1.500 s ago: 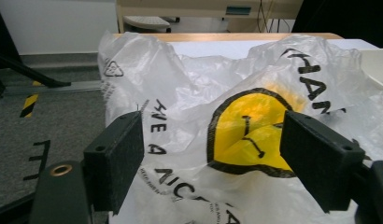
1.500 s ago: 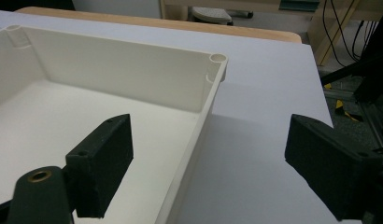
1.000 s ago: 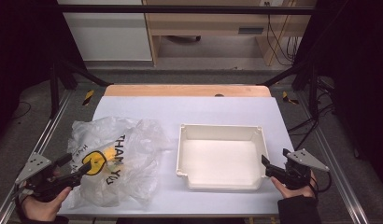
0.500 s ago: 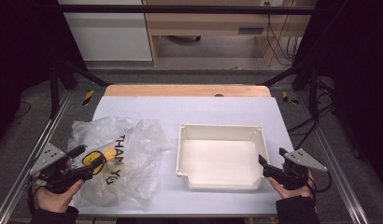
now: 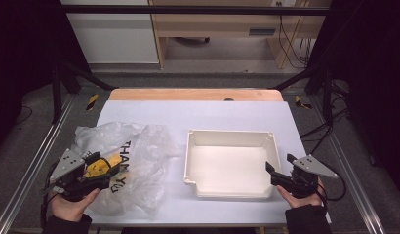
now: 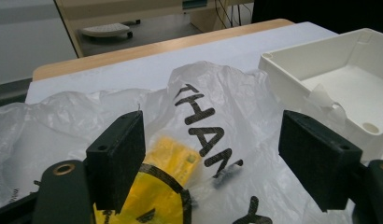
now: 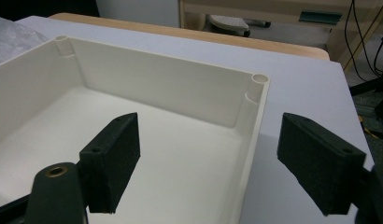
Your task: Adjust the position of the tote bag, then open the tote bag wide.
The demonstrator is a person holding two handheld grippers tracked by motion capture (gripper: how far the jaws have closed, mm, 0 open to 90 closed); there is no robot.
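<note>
Left tool [image 5: 108, 171]: jaws held wide apart over the plastic bag [image 5: 139, 156], nothing clamped.
Right tool [image 5: 275, 176]: jaws spread apart at the near right corner of the white tray [image 5: 230, 138], nothing gripped.
Bag position: crumpled on the table [image 5: 188, 109], left of the tray, its edge just beside the tray's left wall.
Handling: the film is judged thin, light, soft and slippery; a raised fold is best pinched, not the yellow item [image 6: 173, 161] inside.
Tray: judged stiff and light; empty.
View difference: black lettering and the yellow item are shown closely in the left gripper view; the tray's corner posts are shown in the right gripper view.
</note>
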